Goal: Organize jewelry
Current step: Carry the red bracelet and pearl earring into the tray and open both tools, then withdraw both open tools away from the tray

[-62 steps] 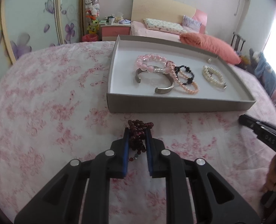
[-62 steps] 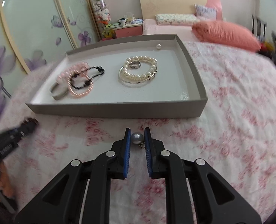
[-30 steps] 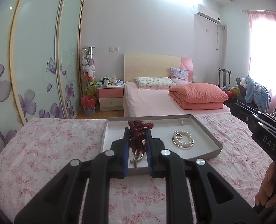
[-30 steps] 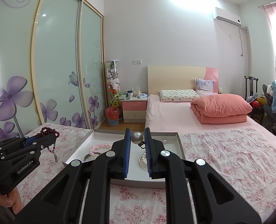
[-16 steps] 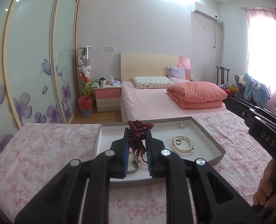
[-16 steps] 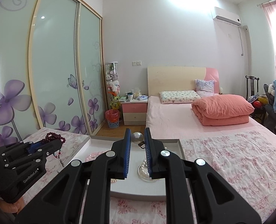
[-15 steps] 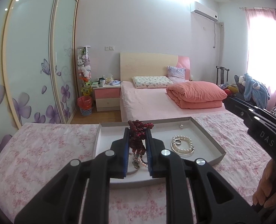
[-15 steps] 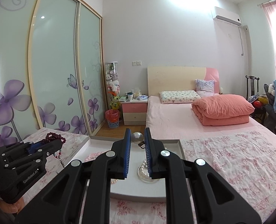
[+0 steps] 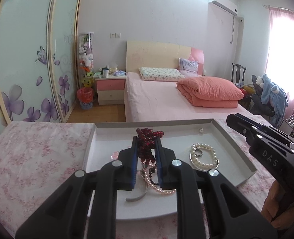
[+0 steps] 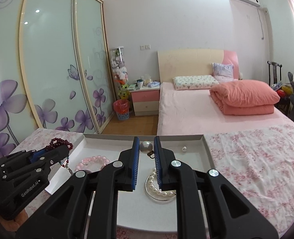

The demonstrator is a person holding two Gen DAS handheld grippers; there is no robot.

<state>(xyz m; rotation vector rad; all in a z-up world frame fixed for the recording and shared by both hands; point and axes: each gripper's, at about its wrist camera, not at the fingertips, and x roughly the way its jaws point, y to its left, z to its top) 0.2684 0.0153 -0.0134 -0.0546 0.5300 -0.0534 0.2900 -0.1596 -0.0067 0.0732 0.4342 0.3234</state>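
Both claws have dropped toward the tray point(image 9: 234, 143), left claw point(image 9: 146, 141) pinching dark red beads point(image 9: 146, 137), right claw point(image 10: 146, 146) a pearl earring point(image 10: 146, 147).

Your left gripper point(image 9: 146, 145) covers most of the pink bead bracelet point(image 9: 115, 155) near the tray's point(image 9: 234, 139) left wall, plus part of the silver cuff point(image 9: 137, 197). Your right gripper point(image 10: 146, 146) hides half the pearl bracelet point(image 10: 159, 189). Can't tell what that tiny bead point(image 10: 184, 149) by the far right corner is.
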